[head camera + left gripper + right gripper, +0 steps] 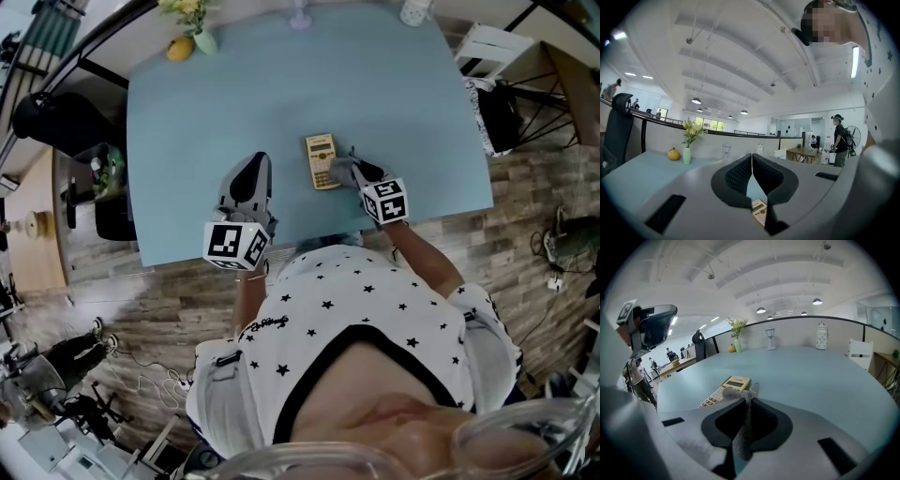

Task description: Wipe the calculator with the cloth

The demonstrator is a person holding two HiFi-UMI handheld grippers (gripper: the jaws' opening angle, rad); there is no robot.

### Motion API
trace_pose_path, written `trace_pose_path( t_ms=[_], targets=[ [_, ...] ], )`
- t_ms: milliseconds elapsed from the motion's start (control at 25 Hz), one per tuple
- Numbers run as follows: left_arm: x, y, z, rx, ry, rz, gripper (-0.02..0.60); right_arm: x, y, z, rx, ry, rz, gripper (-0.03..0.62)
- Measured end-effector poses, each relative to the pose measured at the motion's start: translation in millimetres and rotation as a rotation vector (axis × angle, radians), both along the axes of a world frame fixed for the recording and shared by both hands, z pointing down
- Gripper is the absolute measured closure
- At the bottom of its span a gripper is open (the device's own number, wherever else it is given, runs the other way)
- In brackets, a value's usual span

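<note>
A cream calculator (321, 160) lies on the pale blue table (234, 94), near its front edge. My right gripper (349, 169) is shut on a grey cloth (742, 427), whose bunched end rests against the calculator (725, 390) lower right part. My left gripper (253, 176) stays to the left of the calculator, jaws closed with nothing between them. In the left gripper view a corner of the calculator (760, 211) shows below the shut jaws (752, 161).
At the table's far edge stand a vase of flowers (194, 21), a yellow fruit (180, 47), a small glass stand (299, 16) and a white jar (415, 11). A white chair (487, 47) is at the right, a dark chair (56, 122) at the left.
</note>
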State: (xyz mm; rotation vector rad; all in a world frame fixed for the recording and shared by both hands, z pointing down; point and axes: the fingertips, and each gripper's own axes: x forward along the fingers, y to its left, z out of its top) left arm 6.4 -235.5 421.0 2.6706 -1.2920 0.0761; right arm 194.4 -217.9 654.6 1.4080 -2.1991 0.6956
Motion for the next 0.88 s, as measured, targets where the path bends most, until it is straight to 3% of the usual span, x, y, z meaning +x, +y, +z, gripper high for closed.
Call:
trace_pose_path(
  t_ms=[160,280,520,880],
  targets=[
    [-1.4,1.2,1.4,-0.002,0.001,-0.006,0.551,2.1,-2.5,-1.0,0.005,-0.018,0.019,0.562],
    [-3.3,1.3,1.3,-0.002,-0.001,-0.009,0.551,16.2,-15.4,-12.6,0.028,-0.079,0.107,0.56],
    [-7.2,2.3,1.1,-0.006,0.004,-0.011,0.551,34.8,-44.4,-71.5,0.153,-0.19,0.195,0.56],
    [-6.2,-5.1,-4.8,0.011,0.004,-0.006,0.551,16.8,-56.0,-165.9,0.383,-0.296,0.132,0.56]
  ],
)
